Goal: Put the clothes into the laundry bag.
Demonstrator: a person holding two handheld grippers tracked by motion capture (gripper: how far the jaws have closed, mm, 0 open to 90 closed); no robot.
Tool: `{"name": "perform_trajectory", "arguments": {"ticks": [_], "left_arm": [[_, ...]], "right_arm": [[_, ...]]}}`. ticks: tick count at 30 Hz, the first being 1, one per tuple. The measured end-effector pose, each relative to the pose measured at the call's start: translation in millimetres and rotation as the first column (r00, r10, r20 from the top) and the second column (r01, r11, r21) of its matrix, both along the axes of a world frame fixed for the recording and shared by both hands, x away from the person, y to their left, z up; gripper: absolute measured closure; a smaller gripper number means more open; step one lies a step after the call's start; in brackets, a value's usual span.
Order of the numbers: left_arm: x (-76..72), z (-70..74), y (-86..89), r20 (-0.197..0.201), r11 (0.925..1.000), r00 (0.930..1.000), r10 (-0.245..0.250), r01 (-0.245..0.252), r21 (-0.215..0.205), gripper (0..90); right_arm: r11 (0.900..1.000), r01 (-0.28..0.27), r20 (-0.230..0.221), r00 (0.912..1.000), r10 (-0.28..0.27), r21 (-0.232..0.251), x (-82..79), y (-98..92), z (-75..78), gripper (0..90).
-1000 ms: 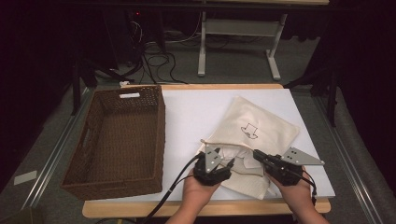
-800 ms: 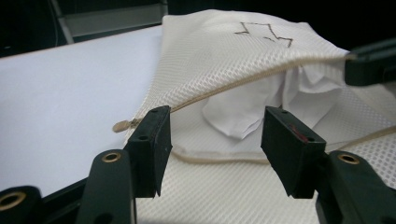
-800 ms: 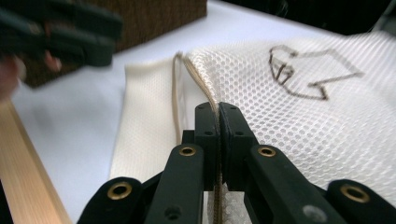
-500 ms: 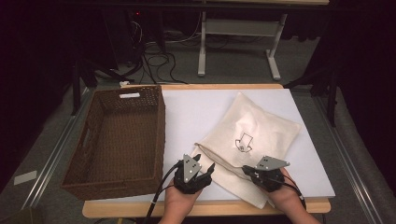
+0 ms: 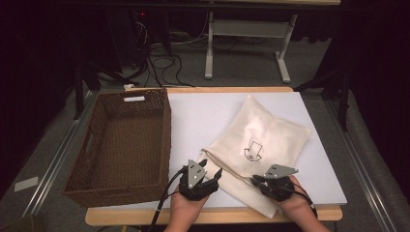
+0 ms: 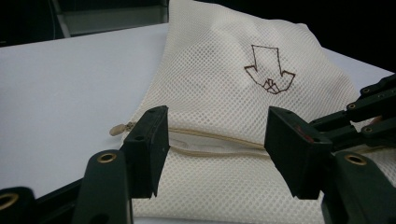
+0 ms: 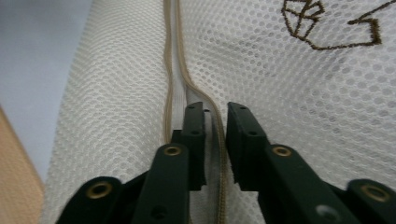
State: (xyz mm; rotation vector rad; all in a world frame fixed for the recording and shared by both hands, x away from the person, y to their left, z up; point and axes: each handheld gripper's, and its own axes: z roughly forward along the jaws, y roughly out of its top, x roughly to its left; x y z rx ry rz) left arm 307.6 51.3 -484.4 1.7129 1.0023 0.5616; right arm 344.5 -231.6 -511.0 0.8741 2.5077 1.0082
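A cream mesh bag (image 5: 263, 137) with a brown arrow emblem lies flat on the white table (image 5: 203, 116). Its zipper edge (image 6: 210, 139) faces the near side. My left gripper (image 5: 211, 167) rests at the bag's near left corner. In the left gripper view its jaws (image 6: 217, 135) stand open on either side of the zipper, not touching it, with the zipper pull (image 6: 119, 128) just left of them. My right gripper (image 5: 255, 180) lies low on the bag's near edge. Its jaws (image 7: 215, 112) have just been opening; a narrow gap shows, with the tan zipper edge (image 7: 169, 70) running between them.
An empty brown wicker basket (image 5: 164, 140) stands on the left part of the table, close to my left hand. Bare white table lies behind and to the right of the bag. Beyond the table are a desk frame and cables on the floor.
The bag, bunched up between the grippers a second ago, has settled flat. My left gripper has drawn back to the left. My right gripper has sunk onto the bag's near edge.
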Motion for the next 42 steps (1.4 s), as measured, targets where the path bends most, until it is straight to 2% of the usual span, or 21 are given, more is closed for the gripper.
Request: {"name": "perform_trajectory", "arguments": {"ticks": [1, 4, 5, 8, 12, 16, 19, 22, 25, 26, 28, 30, 31, 32, 36, 38, 42], "left_arm": [[-0.4, 0.2, -1.1, 0.004, 1.0, 1.0, -0.001, 0.001, -0.006, 39.8], [-1.7, 1.8, -3.6, 0.027, 0.9999, 0.9996, 0.0, -0.001, 0.016, 37.9], [-1.8, 2.1, -4.2, 0.03, 0.9999, 0.9995, -0.001, 0.001, 0.014, 37.6], [-1.0, 2.5, -4.9, 0.032, 0.9999, 0.9995, -0.003, 0.003, 0.015, 37.6], [1.7, 4.3, -8.6, 0.034, 0.9999, 0.9994, -0.009, 0.009, 0.012, 37.6], [5.4, 7.4, -12.9, 0.054, 0.9995, 0.9983, -0.021, 0.02, 0.023, 37.5], [8.7, 8.2, -13.7, 0.058, 0.9992, 0.9979, -0.028, 0.027, 0.031, 37.4], [12.4, 9.0, -12.4, 0.046, 0.9996, 0.9988, -0.019, 0.018, 0.023, 37.4], [14.5, 10.3, -10.0, 0.032, 1.0, 0.9995, -0.006, 0.006, 0.0, 37.5], [14.9, 10.7, -9.9, 0.032, 1.0, 0.9995, -0.002, 0.002, -0.008, 37.5], [15.6, 12.4, -9.1, 0.039, 1.0, 0.9992, -0.003, 0.003, -0.008, 37.6], [16.6, 13.2, -9.6, 0.044, 1.0, 0.999, -0.006, 0.006, -0.007, 37.5], [17.4, 13.3, -10.3, 0.047, 1.0, 0.9989, -0.007, 0.008, -0.005, 37.6], [18.2, 13.4, -10.9, 0.048, 1.0, 0.9988, -0.008, 0.008, -0.004, 37.6], [20.2, 13.1, -12.7, 0.046, 0.9999, 0.9989, -0.012, 0.012, -0.003, 37.7], [20.7, 13.4, -13.3, 0.049, 0.9999, 0.9987, -0.015, 0.015, -0.002, 37.7], [19.1, 13.8, -12.6, 0.051, 0.9999, 0.9986, -0.015, 0.015, -0.005, 37.8]], "right_arm": [[1.0, -0.007, 0.001, 1.0, 0.007, 0.013, -0.3, -0.4, 0.8, 75.4], [0.996, -0.005, 0.015, 0.9999, 0.004, 0.086, -4.3, -3.1, 11.4, 68.5], [0.992, -0.002, 0.021, 0.9998, 0.0, 0.125, -6.6, -5.3, 17.9, 66.2], [0.982, 0.015, 0.068, 0.9973, -0.028, 0.186, -13.1, -12.5, 32.1, 62.9], [0.979, 0.058, 0.101, 0.9918, -0.079, 0.197, -16.5, -25.2, 37.1, 62.4], [0.967, 0.131, 0.101, 0.9826, -0.156, 0.217, -16.2, -43.9, 39.7, 61.0], [0.953, 0.196, 0.1, 0.9694, -0.224, 0.232, -17.8, -61.3, 41.1, 57.5], [0.933, 0.262, 0.106, 0.9497, -0.295, 0.245, -20.3, -79.7, 41.9, 51.6], [0.908, 0.321, 0.092, 0.9299, -0.356, 0.268, -22.7, -94.8, 43.0, 47.1], [0.899, 0.346, 0.089, 0.9202, -0.381, 0.269, -24.2, -99.6, 42.6, 45.4], [0.887, 0.378, 0.082, 0.9079, -0.411, 0.264, -26.5, -104.5, 40.1, 41.6], [0.883, 0.398, 0.074, 0.9012, -0.427, 0.247, -26.4, -106.5, 35.5, 39.7], [0.88, 0.407, 0.057, 0.9001, -0.432, 0.243, -25.5, -106.6, 32.2, 38.5], [0.881, 0.408, 0.044, 0.9022, -0.429, 0.238, -23.6, -106.5, 28.7, 37.6], [0.881, 0.425, -0.005, 0.9009, -0.434, 0.209, -19.1, -101.5, 17.1, 35.6], [0.878, 0.44, -0.035, 0.8967, -0.441, 0.19, -17.1, -96.7, 12.1, 34.6], [0.89, 0.431, -0.042, 0.9018, -0.43, 0.148, -13.8, -89.4, 5.0, 34.2]]}}
